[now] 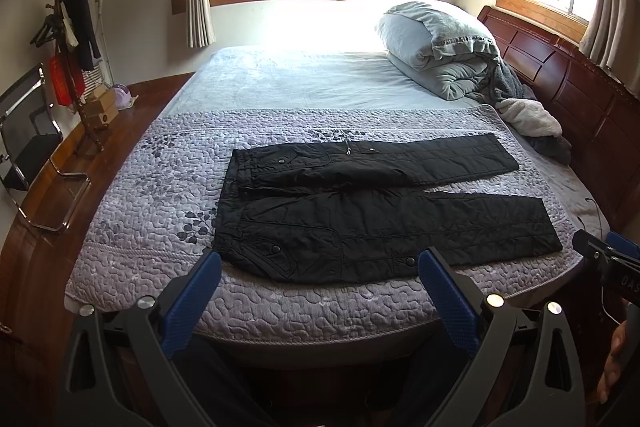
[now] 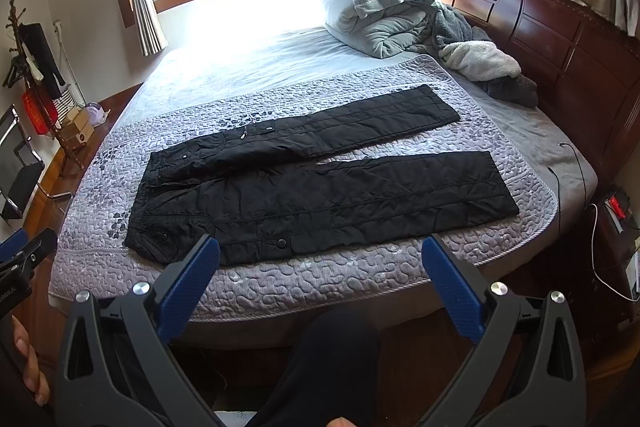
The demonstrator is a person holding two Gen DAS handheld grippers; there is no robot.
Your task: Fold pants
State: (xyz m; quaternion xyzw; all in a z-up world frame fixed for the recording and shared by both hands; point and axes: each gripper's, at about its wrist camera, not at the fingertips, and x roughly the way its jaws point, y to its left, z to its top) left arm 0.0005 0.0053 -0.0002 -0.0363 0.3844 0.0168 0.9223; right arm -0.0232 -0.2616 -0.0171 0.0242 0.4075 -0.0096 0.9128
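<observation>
Black quilted pants (image 1: pixel 360 211) lie flat on the purple quilt, waistband to the left and both legs spread apart to the right; they also show in the right wrist view (image 2: pixel 320 183). My left gripper (image 1: pixel 320 263) is open and empty, held above the bed's front edge just short of the near leg. My right gripper (image 2: pixel 320 247) is open and empty, also in front of the near leg's edge. The right gripper's tip shows at the far right of the left wrist view (image 1: pixel 608 251).
A purple quilt (image 1: pixel 152 211) covers the bed's near half. A folded grey duvet (image 1: pixel 440 47) and loose clothes (image 1: pixel 532 119) lie near the wooden headboard (image 1: pixel 580 95). A coat rack (image 1: pixel 76 59) and chair (image 1: pixel 28 139) stand left. Cables and a power strip (image 2: pixel 616 207) are at right.
</observation>
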